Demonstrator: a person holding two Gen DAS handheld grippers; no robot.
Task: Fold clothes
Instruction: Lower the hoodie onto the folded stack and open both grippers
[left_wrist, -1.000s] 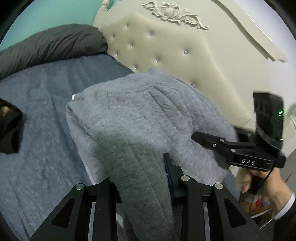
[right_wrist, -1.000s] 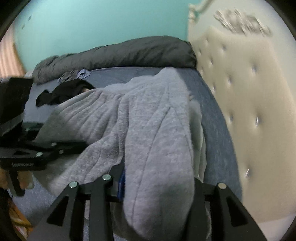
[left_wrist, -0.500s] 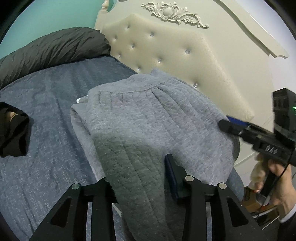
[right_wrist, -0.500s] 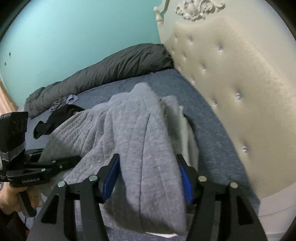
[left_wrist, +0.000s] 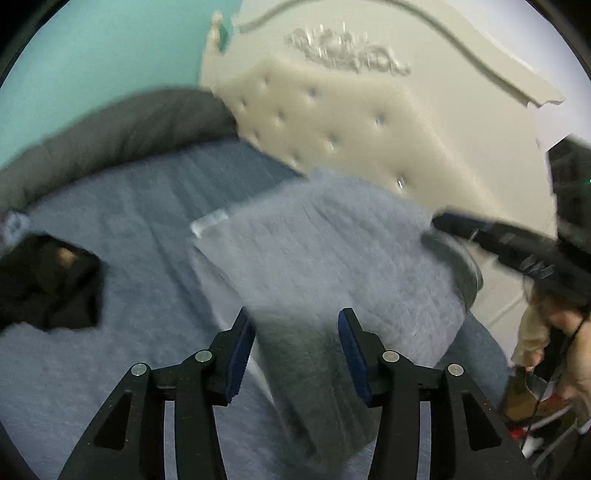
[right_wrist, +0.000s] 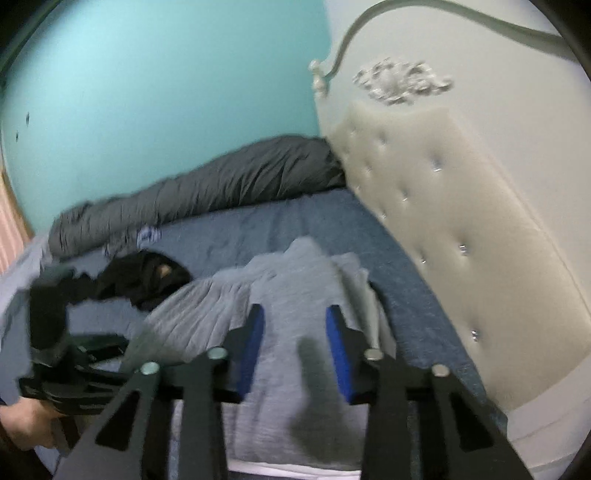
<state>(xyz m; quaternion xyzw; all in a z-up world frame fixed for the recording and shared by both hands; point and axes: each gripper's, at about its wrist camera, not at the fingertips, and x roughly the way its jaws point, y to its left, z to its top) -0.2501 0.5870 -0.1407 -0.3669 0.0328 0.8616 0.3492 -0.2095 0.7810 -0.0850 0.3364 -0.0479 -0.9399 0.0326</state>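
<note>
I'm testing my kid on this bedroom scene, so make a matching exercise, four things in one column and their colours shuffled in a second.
Things:
1. sweater
2. headboard
3. wall
4. crumpled garment

Colours:
A. black
B. turquoise
C. light grey
D. cream

Pairs: 1-C, 2-D, 3-B, 4-A

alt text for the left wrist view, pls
Left gripper, jaws opening and clear of the cloth, looks down on a folded grey garment lying on a blue bedspread by a cream tufted headboard. A black garment lies left; the right gripper enters from the right.
</note>
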